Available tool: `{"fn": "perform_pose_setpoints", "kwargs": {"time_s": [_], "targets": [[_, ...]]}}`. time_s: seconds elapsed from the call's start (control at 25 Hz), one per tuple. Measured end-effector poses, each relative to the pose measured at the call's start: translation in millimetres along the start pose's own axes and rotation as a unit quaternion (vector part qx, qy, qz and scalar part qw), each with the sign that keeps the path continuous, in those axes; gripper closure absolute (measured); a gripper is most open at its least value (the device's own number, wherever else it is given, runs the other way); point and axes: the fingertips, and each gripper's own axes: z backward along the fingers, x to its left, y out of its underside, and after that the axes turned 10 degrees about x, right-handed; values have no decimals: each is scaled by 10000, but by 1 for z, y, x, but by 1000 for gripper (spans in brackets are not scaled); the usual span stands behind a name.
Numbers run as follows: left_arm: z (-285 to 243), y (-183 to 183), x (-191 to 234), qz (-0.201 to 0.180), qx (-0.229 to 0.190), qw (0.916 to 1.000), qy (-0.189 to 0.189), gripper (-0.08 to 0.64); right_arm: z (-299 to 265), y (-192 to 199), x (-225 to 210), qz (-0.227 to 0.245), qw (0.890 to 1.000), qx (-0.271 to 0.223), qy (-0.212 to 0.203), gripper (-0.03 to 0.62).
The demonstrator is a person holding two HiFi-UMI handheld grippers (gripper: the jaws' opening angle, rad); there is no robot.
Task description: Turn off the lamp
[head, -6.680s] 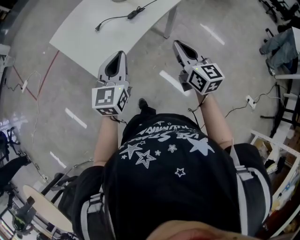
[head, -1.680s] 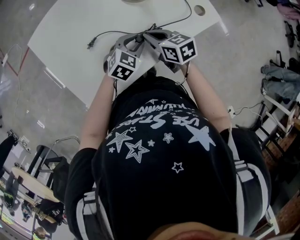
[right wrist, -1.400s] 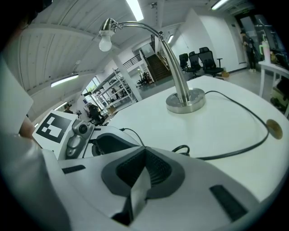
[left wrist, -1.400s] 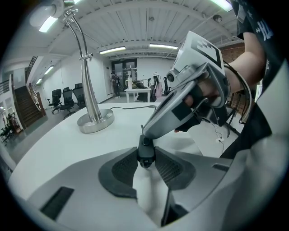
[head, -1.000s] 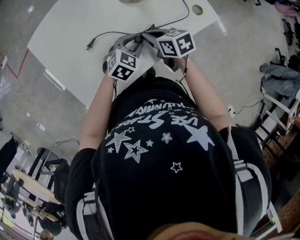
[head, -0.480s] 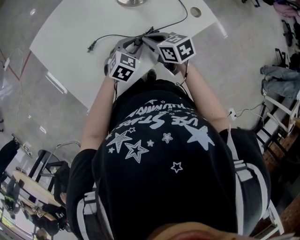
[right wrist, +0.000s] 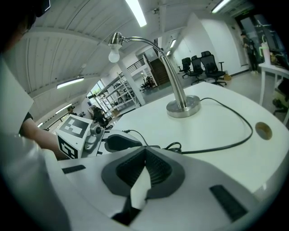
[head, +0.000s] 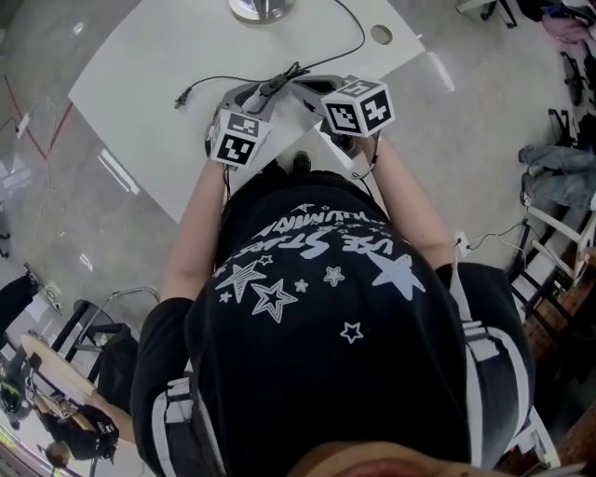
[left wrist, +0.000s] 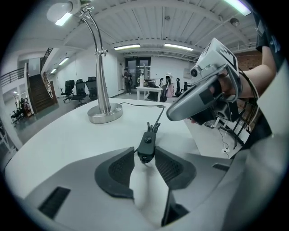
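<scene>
Left tool [left wrist: 145,154]: my jaws stand partway apart, and the pads are clamped on the lower end of the switch [left wrist: 146,145], a small black inline block with its round button [left wrist: 147,139] facing up.
Right tool [right wrist: 144,152]: my jaws are pressed together with nothing between them. The closed tip hangs just above and to the right of the switch, near it but apart as far as I can see.
Switch place: close to the near edge of the white desk [head: 140,84], right in front of me, between my two tools.
Lamp [left wrist: 100,67]: silver, with a curved neck and a white bulb [right wrist: 114,55] at its end. Its round base [head: 261,9] stands toward the desk's far edge, well apart from the switch.
Cable [right wrist: 235,135]: black. It leaves the base in a wide bend past the desk's right side and comes back to the switch, with a small tangle just beyond my right tool's tip.
Plug [head: 182,98]: the loose end of the cable past the switch lies flat toward the desk's left edge.
Cable hole [head: 380,34]: round, near the desk's right corner.
</scene>
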Motion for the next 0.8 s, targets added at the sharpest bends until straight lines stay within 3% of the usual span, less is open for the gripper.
{"fn": "perform_pose_setpoints", "kwargs": {"time_s": [0.28,0.48,0.8], "targets": [[37,-2,17,270,-262,9977,-561,423,12,7,3,51,9997,-199,-108,586],[75,-24,12,537,-634,9915,-997,422,36,15,2,104,9989,-360,-269,586],[122,-46,-11,725,-1320,9846,-887,422,44,24,20,91,9974,-616,-362,586]]}}
